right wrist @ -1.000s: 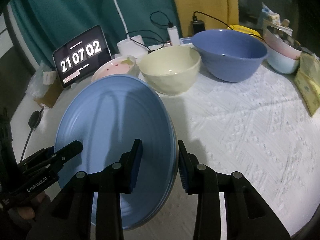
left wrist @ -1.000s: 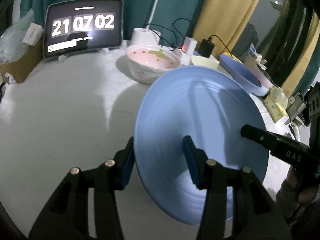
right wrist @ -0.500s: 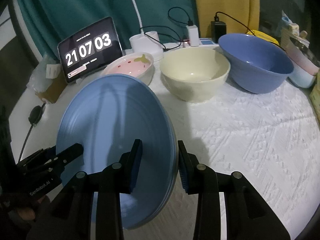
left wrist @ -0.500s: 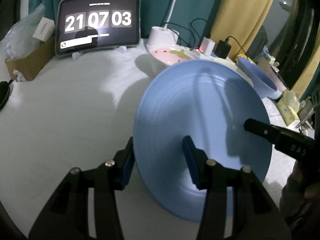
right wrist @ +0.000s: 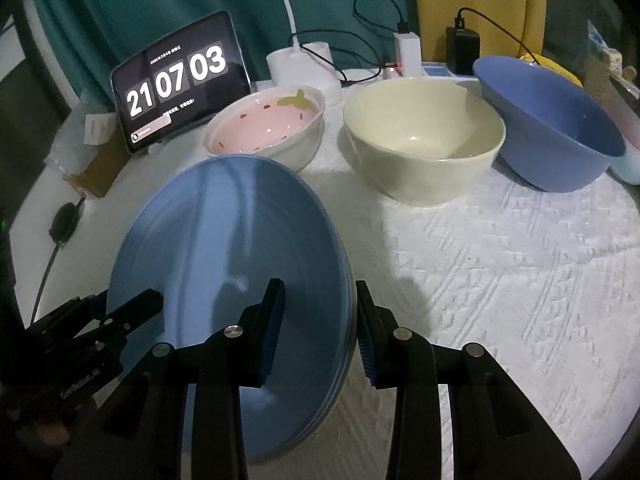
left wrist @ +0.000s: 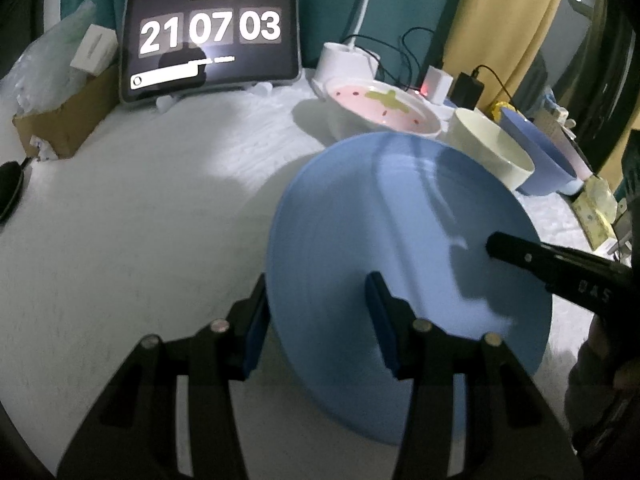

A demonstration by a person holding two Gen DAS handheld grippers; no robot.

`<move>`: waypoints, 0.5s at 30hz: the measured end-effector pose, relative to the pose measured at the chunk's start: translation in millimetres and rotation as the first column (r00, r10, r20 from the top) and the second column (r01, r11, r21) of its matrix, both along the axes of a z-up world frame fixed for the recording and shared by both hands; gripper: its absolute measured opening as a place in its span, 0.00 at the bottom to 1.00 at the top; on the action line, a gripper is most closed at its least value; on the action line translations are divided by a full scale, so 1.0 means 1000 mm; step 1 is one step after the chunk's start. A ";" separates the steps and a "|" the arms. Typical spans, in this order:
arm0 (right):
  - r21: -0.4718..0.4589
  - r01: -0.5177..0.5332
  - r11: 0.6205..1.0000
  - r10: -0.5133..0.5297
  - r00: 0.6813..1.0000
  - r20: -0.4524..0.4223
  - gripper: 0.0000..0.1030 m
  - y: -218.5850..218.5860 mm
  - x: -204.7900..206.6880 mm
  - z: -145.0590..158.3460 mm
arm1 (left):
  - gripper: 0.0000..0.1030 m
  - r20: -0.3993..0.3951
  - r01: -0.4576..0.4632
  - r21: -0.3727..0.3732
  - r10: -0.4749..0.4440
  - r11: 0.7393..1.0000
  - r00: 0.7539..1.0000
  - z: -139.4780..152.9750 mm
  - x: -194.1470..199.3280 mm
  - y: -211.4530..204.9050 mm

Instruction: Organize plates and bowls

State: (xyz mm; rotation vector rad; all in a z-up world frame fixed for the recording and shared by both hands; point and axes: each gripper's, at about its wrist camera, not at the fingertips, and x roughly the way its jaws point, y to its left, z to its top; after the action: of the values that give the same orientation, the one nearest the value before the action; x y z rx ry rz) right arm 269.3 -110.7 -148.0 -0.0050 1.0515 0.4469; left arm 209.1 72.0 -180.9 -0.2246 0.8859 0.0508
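Note:
A large blue plate (left wrist: 400, 248) is held tilted above the white table between both grippers. My left gripper (left wrist: 316, 312) is shut on its left rim. My right gripper (right wrist: 320, 316) is shut on its right rim; the rim looks like a stack of plates (right wrist: 240, 264) in the right wrist view. Behind stand a pink strawberry bowl (right wrist: 268, 128), a cream bowl (right wrist: 424, 140) and a blue bowl (right wrist: 548, 120). The right gripper's finger (left wrist: 552, 268) shows on the plate in the left wrist view.
A tablet clock (left wrist: 212, 40) stands at the back, with a white lamp base (right wrist: 304, 64), chargers and cables (right wrist: 408, 48) beside it. A cardboard box with plastic bags (left wrist: 60, 112) sits at the left. Yellow packets (left wrist: 596, 208) lie at the right edge.
The plate and both grippers have moved forward toward the bowls and lowered a little; the bowls and tablet look nearer. Both grips stay the same.

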 end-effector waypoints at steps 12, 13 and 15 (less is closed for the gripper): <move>-0.032 0.003 0.999 -0.003 1.000 -0.009 0.39 0.002 0.004 -0.012 | 0.47 0.019 0.008 0.083 -0.010 0.997 1.000 0.001 0.002 -0.009; -0.035 -0.002 0.999 0.002 1.000 -0.008 0.39 0.002 0.005 -0.012 | 0.47 0.017 0.007 0.081 -0.008 0.997 1.000 0.001 0.002 -0.009; -0.041 -0.007 0.999 0.007 1.000 -0.008 0.39 0.002 0.004 -0.012 | 0.47 0.008 0.003 0.074 -0.003 0.997 1.000 0.001 0.001 -0.009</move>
State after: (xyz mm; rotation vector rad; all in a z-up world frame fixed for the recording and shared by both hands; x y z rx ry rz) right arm 273.3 -109.1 -160.0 -0.0435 1.0690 0.4315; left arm 209.9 62.7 -179.5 -0.1544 0.8744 0.0795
